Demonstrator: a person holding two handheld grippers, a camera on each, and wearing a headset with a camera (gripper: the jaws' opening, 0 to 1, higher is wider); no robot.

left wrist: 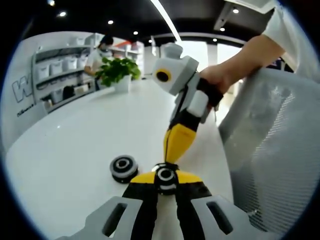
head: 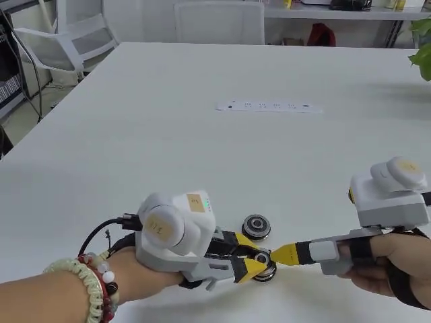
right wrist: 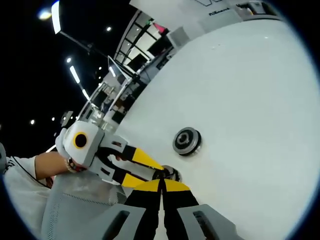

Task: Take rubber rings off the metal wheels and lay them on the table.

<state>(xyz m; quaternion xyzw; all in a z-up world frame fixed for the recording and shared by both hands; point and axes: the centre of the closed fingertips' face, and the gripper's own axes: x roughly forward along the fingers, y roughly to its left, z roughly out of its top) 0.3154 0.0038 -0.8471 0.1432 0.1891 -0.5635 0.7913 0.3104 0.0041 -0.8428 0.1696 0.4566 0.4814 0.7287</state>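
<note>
Yellow-tipped jaws of the left gripper (head: 254, 261) are clamped on a metal wheel (left wrist: 166, 178), held low over the white table (head: 202, 134). A second wheel (head: 256, 227) is seen lying flat just beyond those jaws. The right gripper (right wrist: 161, 184) is pressed closed with its tip touching the held wheel; whether rubber is pinched cannot be told.

A white power strip (head: 267, 106) lies flat, sockets up, with 2 white chairs (head: 219, 23) standing well beyond it and a leafy plant (head: 423, 50) off to its right.
</note>
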